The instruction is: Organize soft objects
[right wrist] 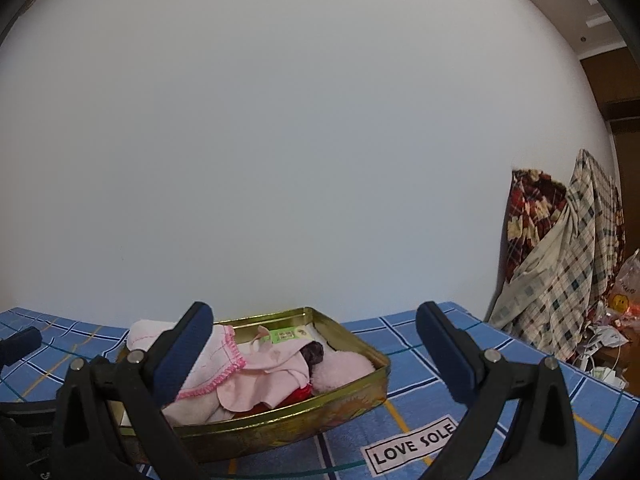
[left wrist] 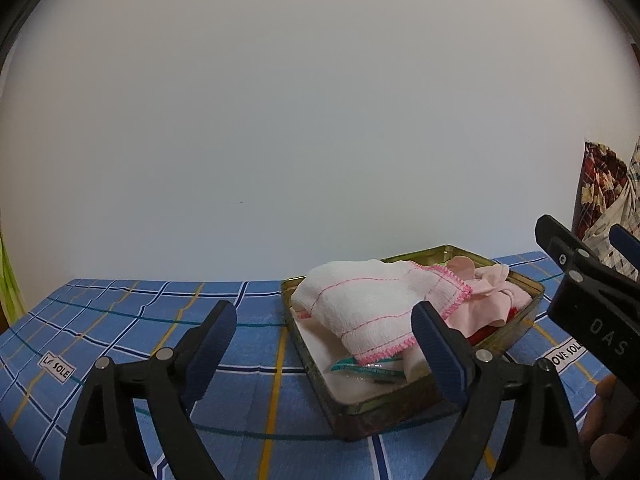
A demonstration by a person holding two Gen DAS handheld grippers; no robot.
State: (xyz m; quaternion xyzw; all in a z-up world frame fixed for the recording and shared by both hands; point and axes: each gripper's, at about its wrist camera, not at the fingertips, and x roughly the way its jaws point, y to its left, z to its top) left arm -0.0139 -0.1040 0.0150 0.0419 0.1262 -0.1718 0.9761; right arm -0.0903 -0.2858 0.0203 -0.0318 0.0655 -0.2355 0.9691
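Item: soft objects, gathered in a gold tin (left wrist: 534, 294) on the blue checked cloth (left wrist: 120, 320) covering the tabletop.

Contents: a white towel with pink stitched hem (left wrist: 360, 304) lies heaped on top at the tin's left; a pale pink cloth (right wrist: 276, 364) is draped beside it; a fluffy pink piece (right wrist: 344, 364) sits at the right end, and something red (right wrist: 300, 394) shows underneath. A dark item near the middle is too small for me to identify.

Handling, as I judge it: all light, limp, not fragile. The towel will sag and drag its neighbours if lifted by one corner; I would pinch a raised fold at its crown. The hem is a firmer hold. The tin is stiff, probably light, and may slide on the cloth.

Left gripper (left wrist: 326, 340): released, jaws wide, nothing between the pads, just short of the tin's near rim.

Right gripper (right wrist: 316, 352): released, jaws wide, empty, the tin's right end between its fingers in view.

Clearance: plain wall just behind the tin limits reach beyond it. Bare cloth lies open to the left. Draped fabrics (right wrist: 560, 264) crowd past the tabletop's right edge. The two grippers sit near each other.
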